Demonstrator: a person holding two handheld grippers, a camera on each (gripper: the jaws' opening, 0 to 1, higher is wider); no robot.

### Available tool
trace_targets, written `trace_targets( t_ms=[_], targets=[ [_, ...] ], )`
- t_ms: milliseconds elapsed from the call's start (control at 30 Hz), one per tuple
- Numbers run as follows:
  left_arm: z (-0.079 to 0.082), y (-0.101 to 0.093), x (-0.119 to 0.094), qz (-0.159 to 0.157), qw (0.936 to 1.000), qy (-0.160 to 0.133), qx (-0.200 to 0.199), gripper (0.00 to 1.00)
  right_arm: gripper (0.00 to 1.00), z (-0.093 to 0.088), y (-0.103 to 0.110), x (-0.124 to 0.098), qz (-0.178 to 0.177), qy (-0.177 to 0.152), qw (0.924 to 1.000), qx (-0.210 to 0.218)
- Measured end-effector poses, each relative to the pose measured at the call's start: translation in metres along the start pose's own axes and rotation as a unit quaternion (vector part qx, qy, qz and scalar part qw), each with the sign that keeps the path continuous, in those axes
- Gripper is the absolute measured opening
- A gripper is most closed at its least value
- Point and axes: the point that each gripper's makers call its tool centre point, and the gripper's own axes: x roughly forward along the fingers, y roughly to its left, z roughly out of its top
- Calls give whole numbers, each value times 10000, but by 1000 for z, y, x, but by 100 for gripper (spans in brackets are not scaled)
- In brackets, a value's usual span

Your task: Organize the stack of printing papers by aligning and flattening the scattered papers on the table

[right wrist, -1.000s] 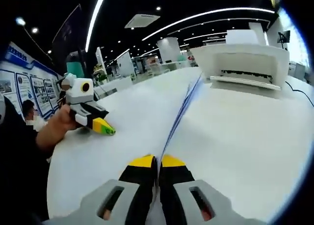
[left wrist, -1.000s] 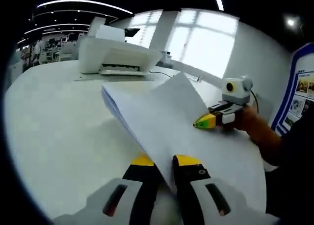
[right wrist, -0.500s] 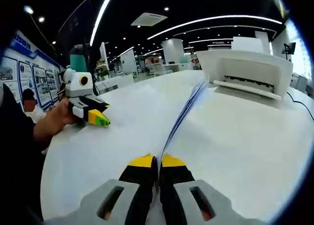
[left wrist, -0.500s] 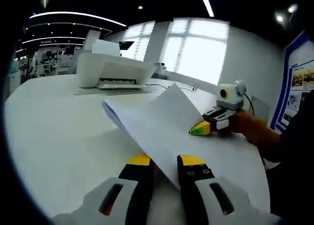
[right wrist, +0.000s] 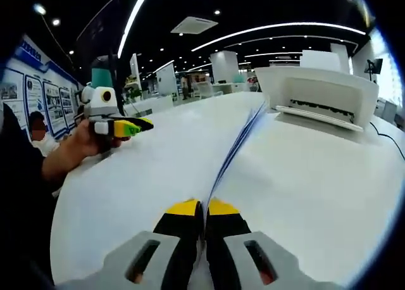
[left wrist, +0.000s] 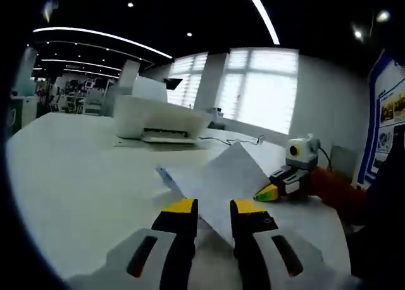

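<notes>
A stack of white printing paper [left wrist: 221, 176] lies tilted over the white table [left wrist: 76, 170], its sheets fanned at the far edge. My right gripper [right wrist: 204, 208] is shut on the stack's near edge [right wrist: 237, 144], which shows edge-on as a thin bluish line. In the left gripper view, the right gripper [left wrist: 262, 193] has its green-yellow tip at the paper's right edge. My left gripper [left wrist: 214, 208] stands open, and a corner of the paper shows in the gap between its jaws. In the right gripper view, a hand holds the left gripper [right wrist: 136, 126] above the table [right wrist: 304, 176], left of the stack.
A white printer [left wrist: 161, 119] stands on the far side of the table, also in the right gripper view [right wrist: 316, 90], with a cable beside it. The person's hand [right wrist: 69, 154] and dark sleeve are at the left. Posters line the wall.
The left gripper has lifted and levelled out, drawing back from the paper. The right gripper stays shut on the stack, which has barely moved.
</notes>
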Motion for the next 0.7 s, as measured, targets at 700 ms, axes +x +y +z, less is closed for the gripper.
trace_targets(
  t_ms=[700],
  targets=[
    [-36,-29,18,-319,9878,818,1284,30,0,1,-13,3,5,-10,10000,-29]
  ],
)
